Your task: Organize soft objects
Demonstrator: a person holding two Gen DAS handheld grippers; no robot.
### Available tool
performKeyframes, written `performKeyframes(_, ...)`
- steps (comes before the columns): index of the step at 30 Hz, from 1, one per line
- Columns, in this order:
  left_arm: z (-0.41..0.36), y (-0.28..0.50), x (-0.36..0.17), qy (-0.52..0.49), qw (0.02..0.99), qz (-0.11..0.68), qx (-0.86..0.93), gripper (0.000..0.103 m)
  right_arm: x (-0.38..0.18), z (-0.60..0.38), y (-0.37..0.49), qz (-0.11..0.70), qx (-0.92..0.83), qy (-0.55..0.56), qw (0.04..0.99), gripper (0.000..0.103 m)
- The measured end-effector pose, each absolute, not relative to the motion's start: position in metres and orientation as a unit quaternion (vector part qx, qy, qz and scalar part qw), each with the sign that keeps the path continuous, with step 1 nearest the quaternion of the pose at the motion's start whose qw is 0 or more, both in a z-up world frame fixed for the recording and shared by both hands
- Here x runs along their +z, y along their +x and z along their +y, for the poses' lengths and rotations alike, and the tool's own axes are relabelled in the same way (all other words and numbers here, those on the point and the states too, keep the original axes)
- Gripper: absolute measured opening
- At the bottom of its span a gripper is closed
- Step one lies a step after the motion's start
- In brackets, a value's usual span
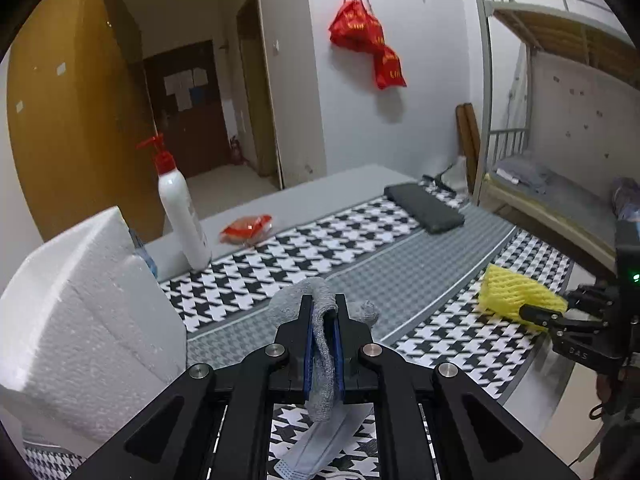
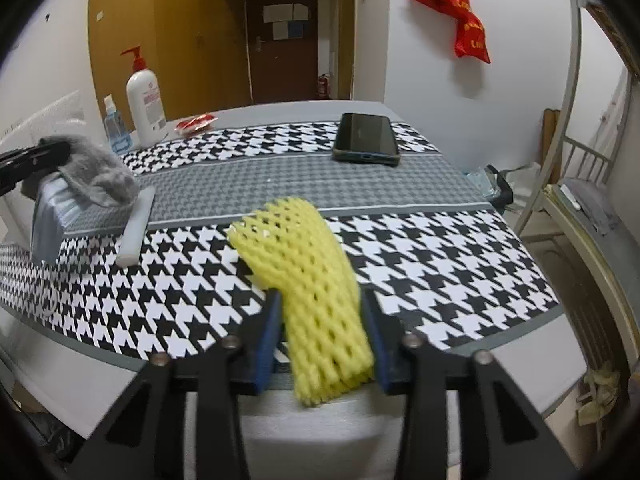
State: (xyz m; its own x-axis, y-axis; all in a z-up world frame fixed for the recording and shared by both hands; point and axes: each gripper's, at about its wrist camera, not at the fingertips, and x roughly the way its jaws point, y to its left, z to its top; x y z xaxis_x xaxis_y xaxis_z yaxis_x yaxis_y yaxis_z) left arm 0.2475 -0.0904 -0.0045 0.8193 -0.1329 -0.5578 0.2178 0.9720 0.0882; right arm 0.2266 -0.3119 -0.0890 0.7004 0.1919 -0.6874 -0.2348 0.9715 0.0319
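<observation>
The left tongs (image 1: 323, 312) are clamped tight, blue pads nearly meeting on a fold of grey sock (image 1: 320, 320) that drapes over the tips and hangs down between the black arms. They point forward and downward, tips toward 12 o'clock in their own view. The right tongs (image 2: 320, 312) also tilt downward, their jaws standing partly apart around the yellow foam net (image 2: 316, 280); the right pad lies against it, while the left blue pad (image 2: 266, 340) is close beside it, contact unclear. From the left view, the right tongs enter at 3 o'clock.
</observation>
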Motion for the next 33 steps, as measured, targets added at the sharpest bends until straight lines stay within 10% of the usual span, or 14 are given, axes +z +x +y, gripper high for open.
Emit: performKeyframes(33, -0.081, 0.239, -0.018, 0.033, 0.946, 0.295, -0.128, 0.009, -0.044, -0.224, 0.175, 0.313, 0.385, -0.010, 0.868, 0.019)
